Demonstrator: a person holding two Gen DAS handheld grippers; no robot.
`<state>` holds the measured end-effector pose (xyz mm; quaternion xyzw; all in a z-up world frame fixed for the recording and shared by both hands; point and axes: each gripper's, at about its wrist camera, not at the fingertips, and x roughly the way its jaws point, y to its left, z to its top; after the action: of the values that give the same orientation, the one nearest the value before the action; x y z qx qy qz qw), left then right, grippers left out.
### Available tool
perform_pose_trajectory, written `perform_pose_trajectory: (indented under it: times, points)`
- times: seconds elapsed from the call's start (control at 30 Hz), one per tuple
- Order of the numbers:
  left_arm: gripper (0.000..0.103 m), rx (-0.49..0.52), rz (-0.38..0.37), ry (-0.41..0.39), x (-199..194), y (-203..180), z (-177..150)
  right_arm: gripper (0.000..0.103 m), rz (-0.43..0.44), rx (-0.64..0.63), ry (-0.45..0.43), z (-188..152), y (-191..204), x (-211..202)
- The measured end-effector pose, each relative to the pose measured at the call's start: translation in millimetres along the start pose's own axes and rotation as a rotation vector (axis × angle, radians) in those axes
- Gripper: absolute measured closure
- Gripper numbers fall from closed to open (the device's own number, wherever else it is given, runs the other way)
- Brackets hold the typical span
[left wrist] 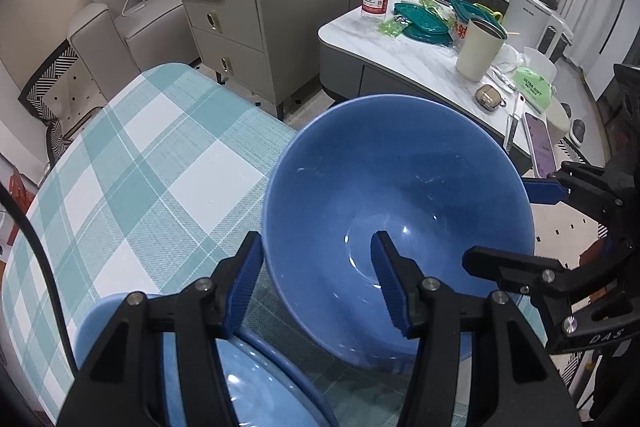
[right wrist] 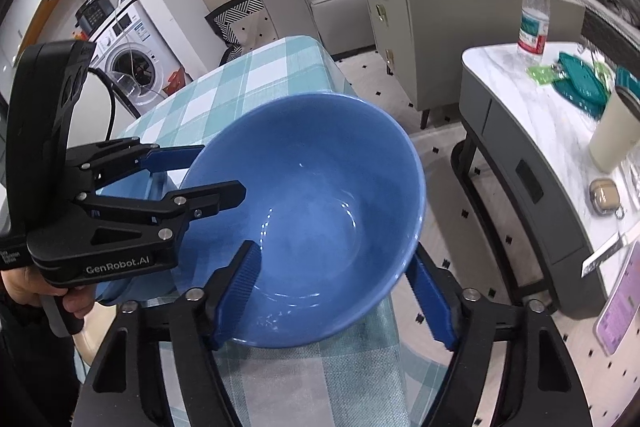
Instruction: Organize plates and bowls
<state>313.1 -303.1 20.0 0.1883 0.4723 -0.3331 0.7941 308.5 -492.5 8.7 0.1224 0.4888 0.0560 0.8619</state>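
Big blue bowl [left wrist: 396, 195] tilted above checked tabletop [left wrist: 132, 163]. Left tongs [left wrist: 316, 283] straddle its near wall, seemingly gripping. Right tongs [right wrist: 340, 291] bracket opposite rim – contact unclear. Lighter bowl [left wrist: 248, 387] below – likely nesting target.

Glossy glazed blue bowl [left wrist: 400, 195] on matt woven checked tablecloth [left wrist: 132, 163].

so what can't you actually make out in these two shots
- Underside of the big blue bowl and what it rests on: hidden by its own wall, both views.
- Pale blue dish: cut off by the bottom edge and the left hand-held gripper, left wrist view.
- Bottle label: too small.
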Motion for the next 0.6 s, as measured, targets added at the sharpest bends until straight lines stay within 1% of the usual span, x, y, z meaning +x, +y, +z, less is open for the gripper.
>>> perform_pose_trajectory:
  times: [0.07, 0.13, 0.2, 0.33, 0.43, 0.5, 0.6]
  points:
    - [0.048, 0.006, 0.010, 0.001, -0.2, -2.3, -0.5, 0.032, -0.002, 0.000, 0.000, -1.5, -0.7, -1.5]
    - [0.048, 0.002, 0.005, 0.001, -1.1, -2.3, -0.7, 0.034, 0.005, 0.002, -0.001, -2.4, -1.3, -3.3]
    - [0.051, 0.002, 0.006, 0.004, -1.9, -2.3, -1.0, 0.036, 0.006, 0.001, -0.003, -2.6, -1.3, -4.6]
    - [0.053, -0.001, 0.008, 0.004, -2.8, -2.9, -1.3, 0.039, -0.005, 0.002, -0.008, -3.1, -1.2, -5.8]
    - [0.054, -0.010, 0.000, 0.003, -3.2, -1.9, -1.2, 0.044, -0.014, 0.009, -0.015, -3.2, -2.9, -7.1]
    - [0.054, -0.010, -0.005, 0.003, -3.7, -2.1, -1.7, 0.051, -0.027, 0.020, -0.029, -3.4, -6.4, -8.7]
    - [0.055, -0.010, -0.003, 0.001, -4.5, -2.9, -2.3, 0.057, -0.035, 0.031, -0.032, -2.6, -9.1, -8.5]
